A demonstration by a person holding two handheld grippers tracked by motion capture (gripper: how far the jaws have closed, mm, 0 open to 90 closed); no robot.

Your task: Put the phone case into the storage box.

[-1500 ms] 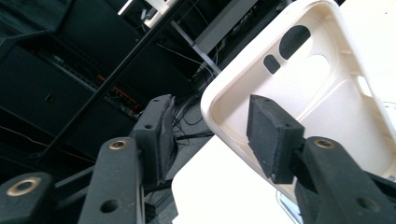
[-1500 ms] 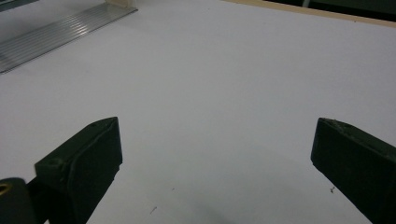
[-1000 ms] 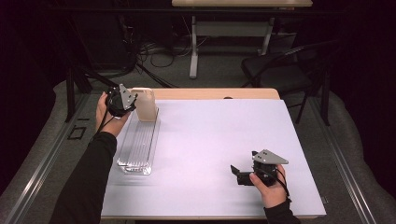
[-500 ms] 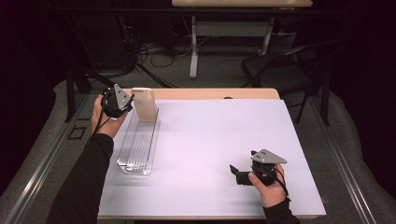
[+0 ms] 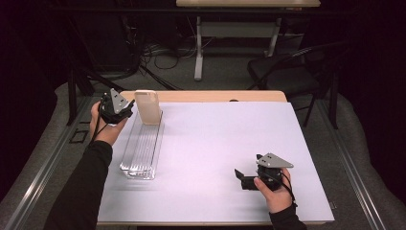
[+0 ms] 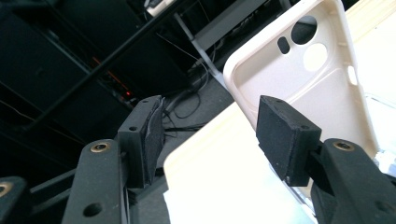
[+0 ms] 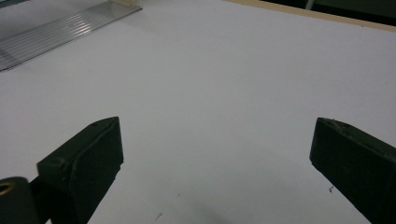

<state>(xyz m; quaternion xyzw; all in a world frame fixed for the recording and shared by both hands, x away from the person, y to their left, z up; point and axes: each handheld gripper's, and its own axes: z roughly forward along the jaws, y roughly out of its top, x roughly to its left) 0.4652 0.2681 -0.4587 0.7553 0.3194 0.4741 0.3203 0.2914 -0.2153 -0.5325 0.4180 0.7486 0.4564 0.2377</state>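
High view: left gripper (image 5: 125, 111), jaws apart, beside phone case (image 5: 147, 107); right gripper (image 5: 241, 177) parted over bare table (image 5: 215, 139).

Cream phone case (image 6: 299, 88), ribbed clear rack (image 5: 141, 146), white table (image 5: 215, 143)

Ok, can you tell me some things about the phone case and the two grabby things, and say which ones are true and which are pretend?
1. The cream phone case stands upright at the far end of the clear ribbed rack. True.
2. The left gripper is squeezing the phone case. False: its jaws are open, and the case stands just beyond them with a gap between.
3. The right gripper is open over the bare white table cover. True.
4. The right gripper is holding a phone. False: nothing is between its jaws.
5. The phone case has camera holes cut in it. True, they show in the left gripper view.
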